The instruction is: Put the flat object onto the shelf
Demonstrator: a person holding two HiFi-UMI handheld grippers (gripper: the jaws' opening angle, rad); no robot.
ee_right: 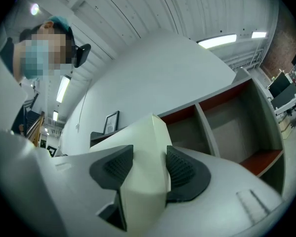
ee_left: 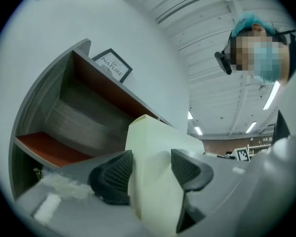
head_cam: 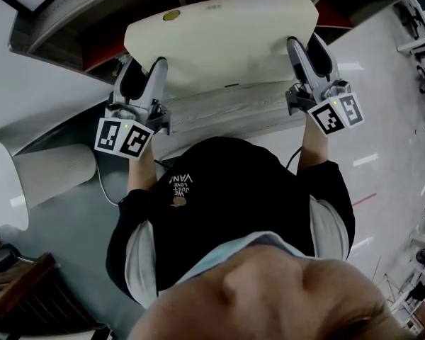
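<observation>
Flat object (head_cam: pixel 219 41), cream slab: carry step, held aloft before the shelf (head_cam: pixel 57 21), jaws of left gripper (head_cam: pixel 145 68) and right gripper (head_cam: pixel 306 44) clenched on opposite ends; next likely needs sliding into a compartment.

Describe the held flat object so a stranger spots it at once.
Find the grey shelf unit against the white wall. Before it, the left gripper and right gripper clamp a wide slab by its ends. It is cream and flat, with a round sticker near one corner.
</observation>
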